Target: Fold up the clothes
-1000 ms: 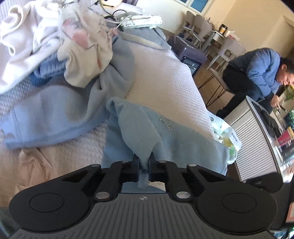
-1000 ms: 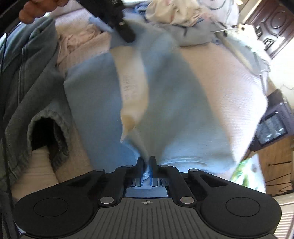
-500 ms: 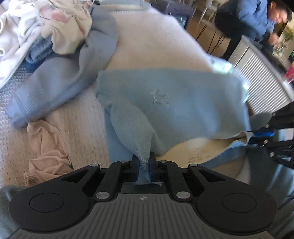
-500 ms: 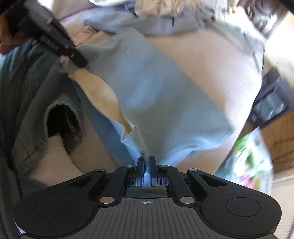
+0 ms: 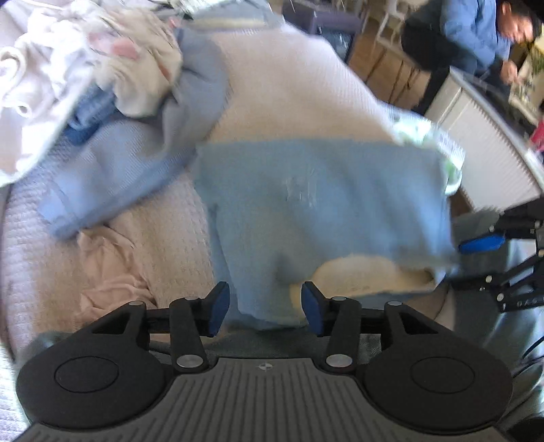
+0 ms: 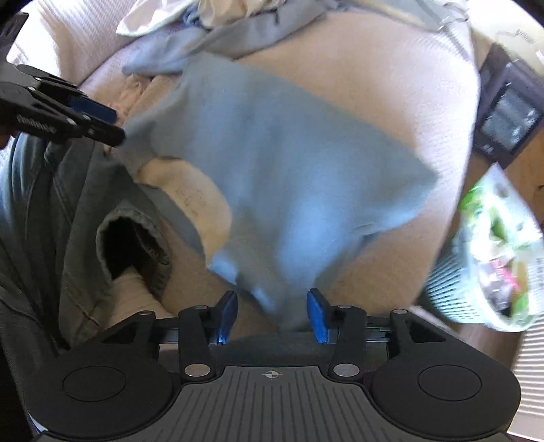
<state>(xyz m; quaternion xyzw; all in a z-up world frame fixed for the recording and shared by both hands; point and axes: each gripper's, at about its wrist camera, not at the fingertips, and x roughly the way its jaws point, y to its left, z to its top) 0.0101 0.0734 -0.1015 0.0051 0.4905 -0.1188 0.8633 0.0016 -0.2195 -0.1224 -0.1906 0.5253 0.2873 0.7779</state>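
A light blue garment (image 5: 316, 207) (image 6: 272, 176) lies folded over on the cream bed cover, its pale lining showing at the near edge. My left gripper (image 5: 263, 307) has its jaws opening; the garment's near corner lies loose between the blue pads (image 5: 217, 306), which do not press on it. My right gripper (image 6: 272, 314) is likewise opening, with a corner of the same garment hanging free between its pads (image 6: 316, 314). Each gripper shows in the other's view: the right one (image 5: 489, 244) at the garment's right corner, the left one (image 6: 98, 119) at its left corner.
A heap of unfolded clothes (image 5: 102, 68) lies at the bed's far left with a grey-blue sweater (image 5: 136, 163) and a pink garment (image 5: 108, 272) nearer. A person in blue (image 5: 476, 30) bends beside a white cabinet (image 5: 486, 142). Denim-clad legs (image 6: 51, 217) stand close left.
Both grippers went from shut on the blue garment's corners to open, letting it go. The garment, held up a second ago, now lies spread and folded on the bed.
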